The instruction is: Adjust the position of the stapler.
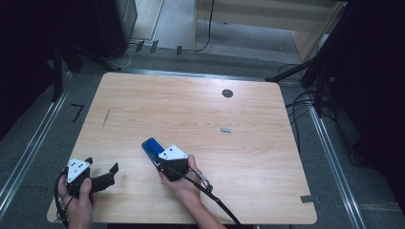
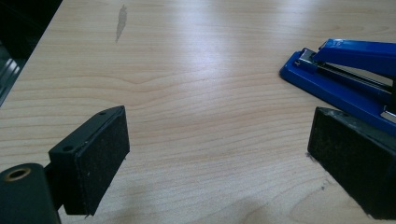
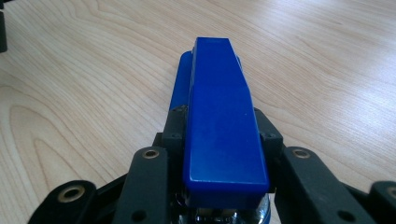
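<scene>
A blue stapler (image 1: 152, 147) lies on the wooden table (image 1: 191, 109), left of the middle and pointing toward the far left. My right gripper (image 1: 162, 161) comes at it from its rear end. In the right gripper view the black pads (image 3: 173, 127) sit against both sides of the stapler (image 3: 217, 84), so my right gripper (image 3: 219, 122) is shut on it. My left gripper (image 1: 102, 166) rests near the front left corner of the table, open, with bare wood between its jaws. In the left gripper view the stapler (image 2: 345, 70) lies beyond the right pad (image 2: 350, 158) of my left gripper (image 2: 219, 140).
A small grey piece (image 1: 226, 129) lies right of centre. A dark round spot (image 1: 227, 93) sits near the far edge. A dark streak (image 1: 105, 117) marks the wood at the left. The right gripper's cable (image 1: 215, 200) trails toward the front edge.
</scene>
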Tool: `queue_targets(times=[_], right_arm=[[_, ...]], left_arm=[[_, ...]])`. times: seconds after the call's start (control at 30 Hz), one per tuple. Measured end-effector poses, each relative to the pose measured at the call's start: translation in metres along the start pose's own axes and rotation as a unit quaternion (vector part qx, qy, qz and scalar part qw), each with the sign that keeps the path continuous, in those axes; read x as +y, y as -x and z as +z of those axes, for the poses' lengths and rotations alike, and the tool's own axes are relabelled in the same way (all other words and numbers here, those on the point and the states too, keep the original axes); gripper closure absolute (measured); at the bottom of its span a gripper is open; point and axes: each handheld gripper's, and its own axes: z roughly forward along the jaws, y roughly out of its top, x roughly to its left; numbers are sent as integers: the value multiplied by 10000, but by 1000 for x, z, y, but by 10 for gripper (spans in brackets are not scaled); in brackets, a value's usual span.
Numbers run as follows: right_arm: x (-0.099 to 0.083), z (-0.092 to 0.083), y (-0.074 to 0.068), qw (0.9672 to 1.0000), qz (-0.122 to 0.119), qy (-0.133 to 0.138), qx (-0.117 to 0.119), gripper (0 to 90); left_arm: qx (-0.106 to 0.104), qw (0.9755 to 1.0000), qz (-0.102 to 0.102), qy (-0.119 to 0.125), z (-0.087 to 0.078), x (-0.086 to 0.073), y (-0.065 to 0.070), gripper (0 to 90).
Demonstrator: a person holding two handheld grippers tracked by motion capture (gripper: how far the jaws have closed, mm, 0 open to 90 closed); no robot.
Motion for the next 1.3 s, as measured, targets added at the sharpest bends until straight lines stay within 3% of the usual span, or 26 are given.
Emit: queue_targets(times=[0.37, 0.57, 0.9, 1.3], right_arm=[[0, -9, 5, 9997, -221, 42, 46, 675], [-6, -17, 12, 9999, -161, 58, -2, 674], [-19, -38, 35, 9999, -40, 86, -122, 675], [-37, -65, 57, 9999, -150, 67, 28, 674]], left_arm=[[-25, 10000, -16, 2, 0, 0, 0, 57], [-11, 10000, -2, -2, 0, 0, 0, 57], [3, 10000, 20, -7, 0, 0, 0, 57], [20, 9999, 130, 20, 0, -1, 4, 57]])
